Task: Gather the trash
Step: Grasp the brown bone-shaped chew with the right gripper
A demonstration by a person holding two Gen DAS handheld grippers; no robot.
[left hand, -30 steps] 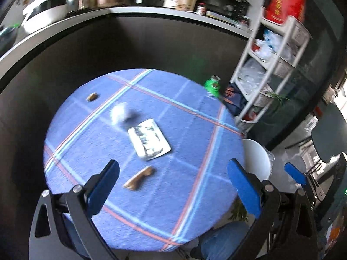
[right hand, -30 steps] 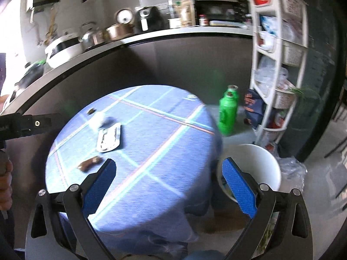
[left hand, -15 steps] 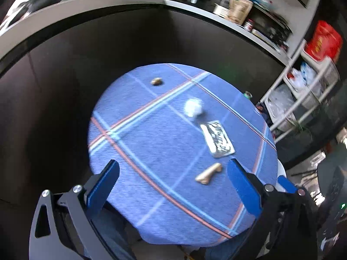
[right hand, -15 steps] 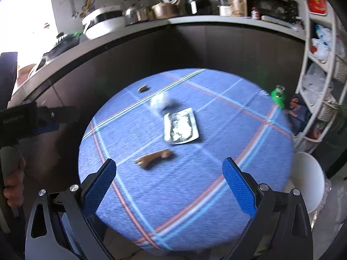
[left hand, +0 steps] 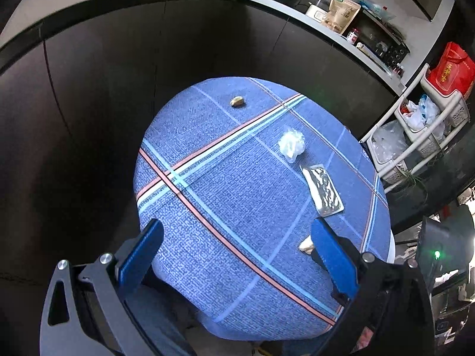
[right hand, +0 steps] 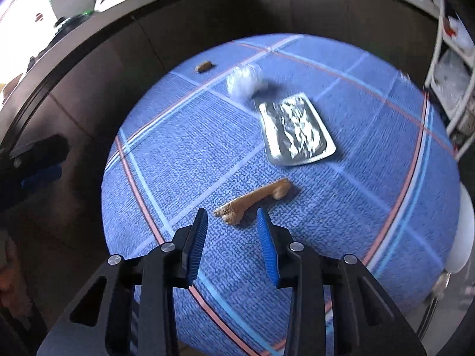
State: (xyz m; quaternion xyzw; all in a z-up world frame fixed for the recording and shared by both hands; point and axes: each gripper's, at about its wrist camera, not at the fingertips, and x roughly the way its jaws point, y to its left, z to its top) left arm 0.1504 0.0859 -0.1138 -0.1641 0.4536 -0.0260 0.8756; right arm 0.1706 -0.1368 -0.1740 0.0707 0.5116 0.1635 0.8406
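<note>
Jaws parted and empty, the right gripper (right hand: pixel 231 233) hovers just short of the bone (right hand: pixel 252 197) lying near the table's (right hand: pixel 371 207) middle. Beyond it lie a foil packet (right hand: pixel 295 129), a crumpled plastic wad (right hand: pixel 243 81) and a small brown scrap (right hand: pixel 204 66) by the far edge. The left gripper (left hand: pixel 237 244), jaws spread wide, holds nothing over the near edge.

You had a round table (right hand: pixel 371 207) under a blue cloth with crossing stripes. On it lay a foil tray (right hand: pixel 295 130). A crumpled white wrapper (right hand: pixel 243 81) sat just beyond the tray, a small brown scrap (right hand: pixel 204 66) farther beyond, and a bone (right hand: pixel 252 200) on the tray's near side.
</note>
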